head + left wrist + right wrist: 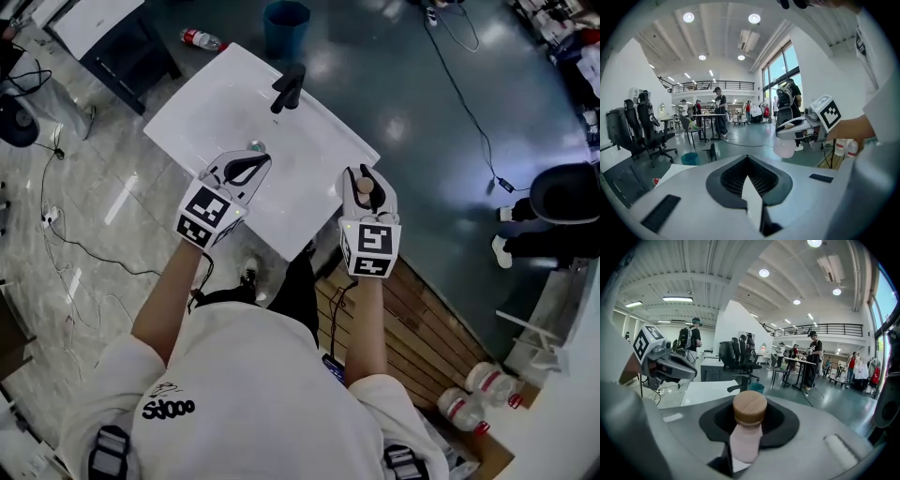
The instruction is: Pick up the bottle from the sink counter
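Left tool [255, 165] closed, right tool [364, 180] clamped.

A high white ceiling [717, 42] is lit by round recessed lamps [754, 18]. Tall windows [780, 77] are set in one wall, and a railed mezzanine [717, 86] is seen at the far end. Black office chairs [647, 136] are ranged beside a white wall. The floor is laid in glossy dark grey [422, 141] and pale marble tile [103, 216]; a slatted wooden pallet [422, 328] and a blue bin [286, 23] are set on it.
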